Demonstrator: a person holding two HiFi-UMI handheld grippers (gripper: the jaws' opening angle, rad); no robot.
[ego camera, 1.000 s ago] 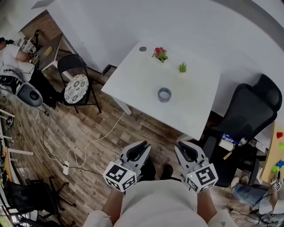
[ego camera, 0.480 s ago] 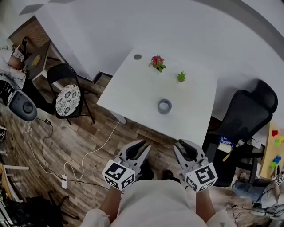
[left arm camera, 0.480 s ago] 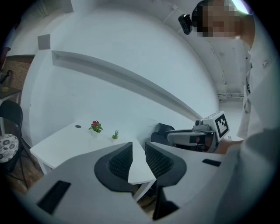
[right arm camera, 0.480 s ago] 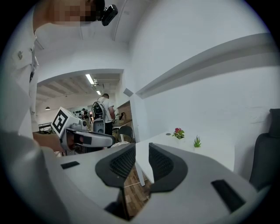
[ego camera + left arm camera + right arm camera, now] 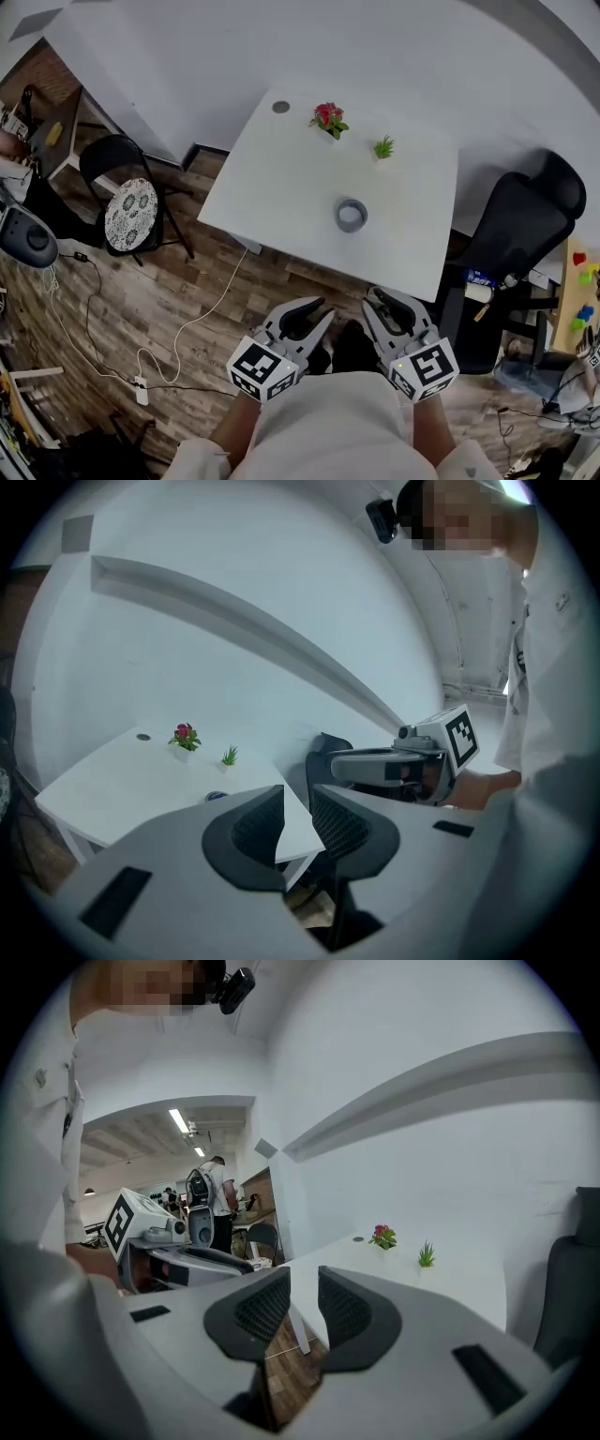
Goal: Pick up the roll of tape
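Tape roll (image 5: 351, 215) location: flat on the white counter (image 5: 281, 178), hole upward, in the half of the counter nearer the person. It is well apart from both sets of jaws. Both grippers are held off the counter's near edge, above the wooden floor (image 5: 141, 281), and point toward the counter.

The left gripper (image 5: 317, 308) has its jaws a narrow gap apart, with nothing between the pads. In the left gripper view, the left gripper (image 5: 295, 803) shows only the counter's near corner through that gap. The tape roll (image 5: 215, 796) appears there as a small ring on the counter, left of the jaws.

The right gripper (image 5: 370, 300) has jaws that have just been opening. They stand a narrow gap apart and are empty. In the right gripper view, the right gripper (image 5: 303, 1288) shows a counter leg and the floor through the gap.

Containers: two small pots stand toward the far side of the counter, beyond the tape roll and apart from it. One holds a red-flowered plant (image 5: 327, 116); the other, near it, holds a green plant (image 5: 383, 147).

Markings: each gripper's cube (image 5: 262, 369) carries black-and-white square marker patterns.
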